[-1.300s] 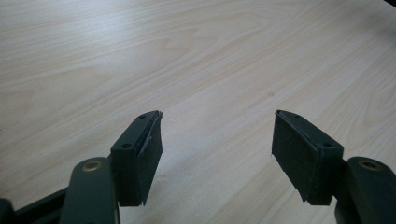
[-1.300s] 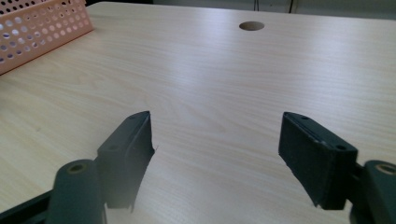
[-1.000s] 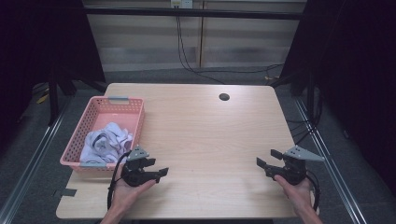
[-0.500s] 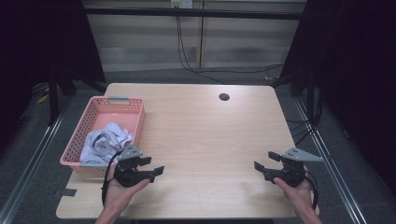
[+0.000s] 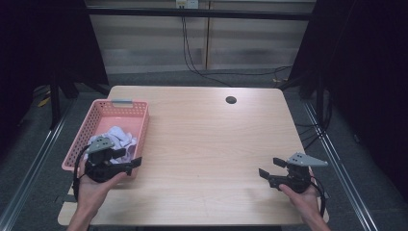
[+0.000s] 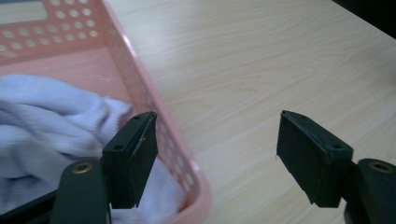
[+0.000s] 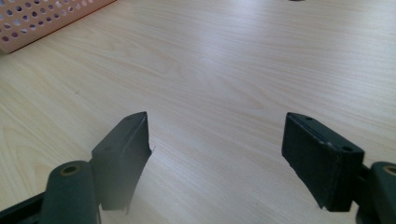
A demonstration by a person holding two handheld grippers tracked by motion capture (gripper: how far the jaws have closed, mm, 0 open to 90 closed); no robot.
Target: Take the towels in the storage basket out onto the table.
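Note:
A pink plastic basket stands at the table's left with crumpled white cloth in it. My left gripper hovers at the basket's near right corner, open. Its jaws have just been opening further and nothing is gripped between them. In the left gripper view one jaw hangs over the white cloth, the other over bare wood, and the basket rim runs below the left gripper. My right gripper stands open near the table's front right, with only bare tabletop beyond the right gripper.
The light wooden table has a dark round hole near its far edge. A corner of the basket sits far left in the right gripper view. Cables and dark curtains lie beyond the table.
My left hand has moved left and risen, from over the table to the basket's near right corner. The right hand has stayed in place.

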